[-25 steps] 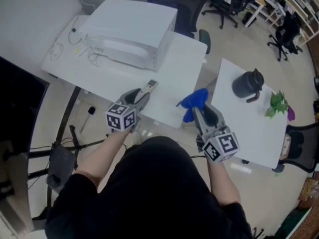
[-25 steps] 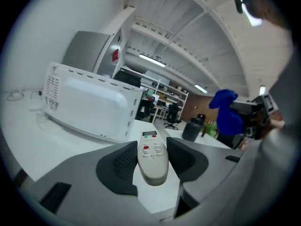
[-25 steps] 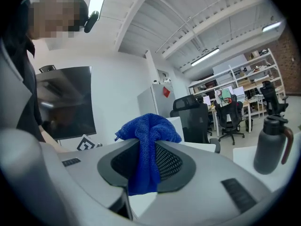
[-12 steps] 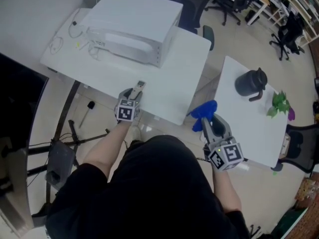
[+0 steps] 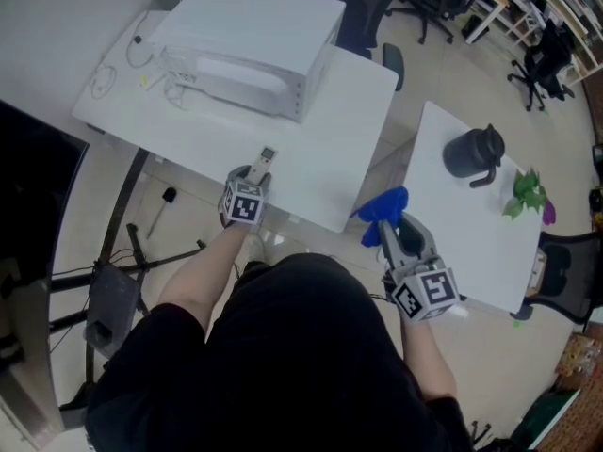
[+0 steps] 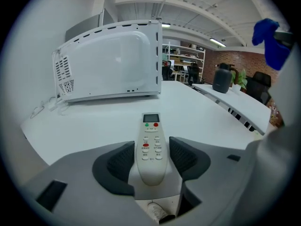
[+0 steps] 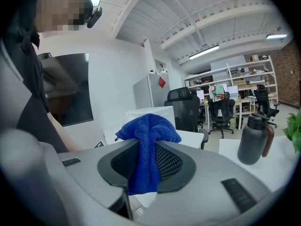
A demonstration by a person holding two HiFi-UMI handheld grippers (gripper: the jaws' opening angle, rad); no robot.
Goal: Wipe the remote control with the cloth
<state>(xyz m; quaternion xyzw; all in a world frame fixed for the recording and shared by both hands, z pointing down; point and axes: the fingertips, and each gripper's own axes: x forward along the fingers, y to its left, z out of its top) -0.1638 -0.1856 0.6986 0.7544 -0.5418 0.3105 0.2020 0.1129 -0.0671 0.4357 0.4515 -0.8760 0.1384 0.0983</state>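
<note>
A white remote control (image 6: 151,142) lies flat on the white table (image 5: 325,149), its rear end between the left gripper's (image 6: 151,150) pads. The jaws are opening and a thin gap shows on each side of the remote. In the head view the remote (image 5: 267,157) pokes out ahead of the left gripper (image 5: 252,173) near the table's front edge. The right gripper (image 5: 390,226) hovers off the table's right corner, shut on a blue cloth (image 5: 381,207). In the right gripper view the cloth (image 7: 148,135) bunches above and hangs below that gripper's (image 7: 146,163) pads.
A white microwave (image 5: 250,45) stands at the back of the table, with cables (image 5: 113,73) at its left. A second white table (image 5: 443,224) on the right carries a black jug (image 5: 470,156) and a small plant (image 5: 528,196). Office chairs stand beyond.
The left gripper brought the remote down onto the table near its front edge and its jaws have spread a little. The right gripper drew the cloth back to the right.
</note>
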